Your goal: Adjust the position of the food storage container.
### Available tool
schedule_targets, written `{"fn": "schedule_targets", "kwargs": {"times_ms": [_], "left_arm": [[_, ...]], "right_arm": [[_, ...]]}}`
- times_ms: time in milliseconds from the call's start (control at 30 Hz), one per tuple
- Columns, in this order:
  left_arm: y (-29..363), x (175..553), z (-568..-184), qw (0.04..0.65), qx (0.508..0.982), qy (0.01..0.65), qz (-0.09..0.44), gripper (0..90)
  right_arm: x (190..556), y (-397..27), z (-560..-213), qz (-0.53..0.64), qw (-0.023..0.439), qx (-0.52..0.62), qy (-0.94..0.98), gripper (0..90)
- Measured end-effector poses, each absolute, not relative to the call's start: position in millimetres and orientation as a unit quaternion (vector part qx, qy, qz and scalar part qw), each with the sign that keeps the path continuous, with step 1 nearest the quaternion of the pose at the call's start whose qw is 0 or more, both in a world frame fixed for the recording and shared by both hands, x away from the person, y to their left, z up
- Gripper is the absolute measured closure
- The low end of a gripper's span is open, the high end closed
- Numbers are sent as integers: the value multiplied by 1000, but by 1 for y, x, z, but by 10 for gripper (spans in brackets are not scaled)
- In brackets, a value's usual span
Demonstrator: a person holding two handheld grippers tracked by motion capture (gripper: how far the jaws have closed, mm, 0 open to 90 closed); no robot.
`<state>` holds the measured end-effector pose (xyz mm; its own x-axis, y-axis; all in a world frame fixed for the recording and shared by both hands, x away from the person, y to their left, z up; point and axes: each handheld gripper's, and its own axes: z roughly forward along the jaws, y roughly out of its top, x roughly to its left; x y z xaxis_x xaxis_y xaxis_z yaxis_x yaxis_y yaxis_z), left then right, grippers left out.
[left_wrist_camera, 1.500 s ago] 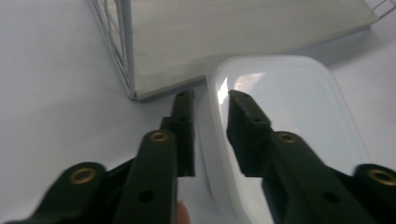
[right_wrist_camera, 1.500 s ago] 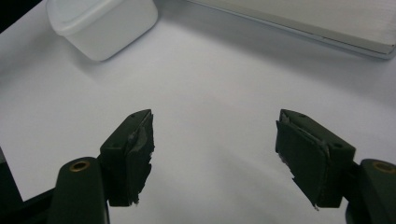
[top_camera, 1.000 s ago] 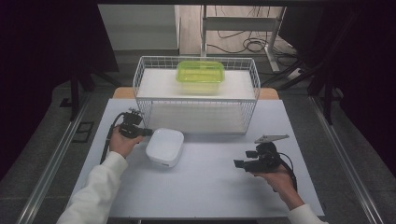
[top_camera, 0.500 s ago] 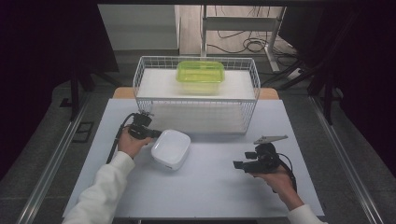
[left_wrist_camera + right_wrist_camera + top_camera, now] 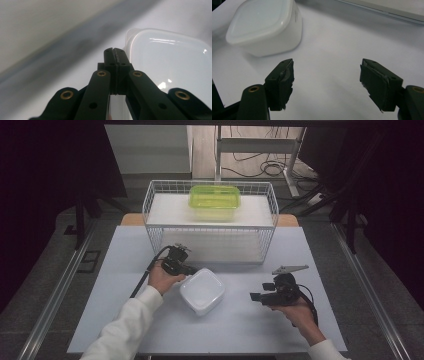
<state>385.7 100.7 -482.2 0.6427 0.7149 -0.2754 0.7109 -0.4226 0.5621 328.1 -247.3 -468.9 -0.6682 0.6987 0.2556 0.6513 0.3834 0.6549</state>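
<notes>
Now white box (image 5: 202,290) + left gripper (image 5: 192,270) further right.

Lab – dark curtains (image 5: 50,165), floor cables (image 5: 260,165)

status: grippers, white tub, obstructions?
Left gripper shut, jaw tips at the white tub edge, nothing clamped. Right gripper open, apart from tub. Table between them bare; wire basket behind.
</notes>
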Motion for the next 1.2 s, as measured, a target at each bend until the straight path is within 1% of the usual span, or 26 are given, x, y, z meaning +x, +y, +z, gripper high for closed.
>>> {"fn": "schedule_targets", "kwargs": {"times_ms": [300,567,833,1000,1100,1200], "left_arm": [[61,374,-480,327,869,371,-10,900],[42,369,-481,337,871,355,-26,900],[45,371,-480,341,871,353,-32,900],[56,369,-468,354,864,357,-26,900],[68,362,-456,370,856,360,-22,900],[76,347,-445,388,854,346,-28,900]], "right_arm": [[327,-245,-469,376,32,404,833,271],[327,-247,-470,373,33,407,833,269],[327,-249,-469,375,36,410,830,269],[327,-250,-470,373,36,412,830,270],[327,-251,-469,373,35,415,829,270],[327,-252,-470,374,38,415,829,270]]}}
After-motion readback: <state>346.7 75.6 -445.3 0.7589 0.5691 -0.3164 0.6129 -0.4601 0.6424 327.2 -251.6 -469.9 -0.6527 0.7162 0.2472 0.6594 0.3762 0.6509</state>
